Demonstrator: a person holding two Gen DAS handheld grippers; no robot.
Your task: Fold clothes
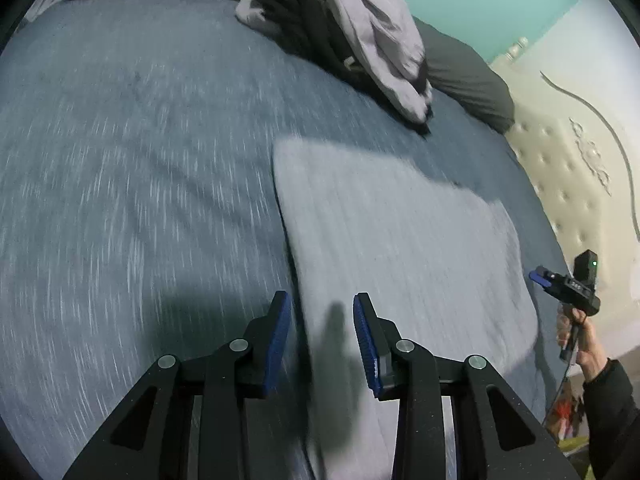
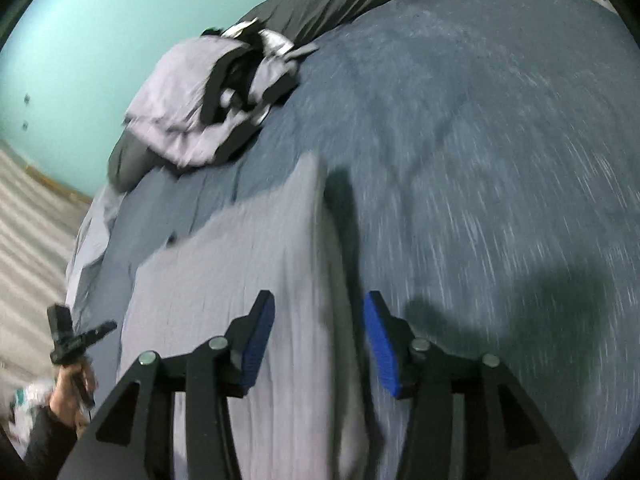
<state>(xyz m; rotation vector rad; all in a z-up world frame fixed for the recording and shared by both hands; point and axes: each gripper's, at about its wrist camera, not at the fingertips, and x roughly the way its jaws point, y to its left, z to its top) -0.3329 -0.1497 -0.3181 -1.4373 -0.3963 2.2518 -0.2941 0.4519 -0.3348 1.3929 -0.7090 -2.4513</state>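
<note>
Folded pale-grey cloth rectangle on blue-grey bedspread: fold apparently just laid. Left tool and right tool part-open, empty. Next: likely the rumpled grey-and-black clothes heap.

both hand-held gripper rigs are matte black with ribbed blue pads and round silver screws: left hand-held gripper, right hand-held gripper. lower right of the left view: hand in a dark sleeve.

Motion blur smears the bedspread and folded garment
</note>
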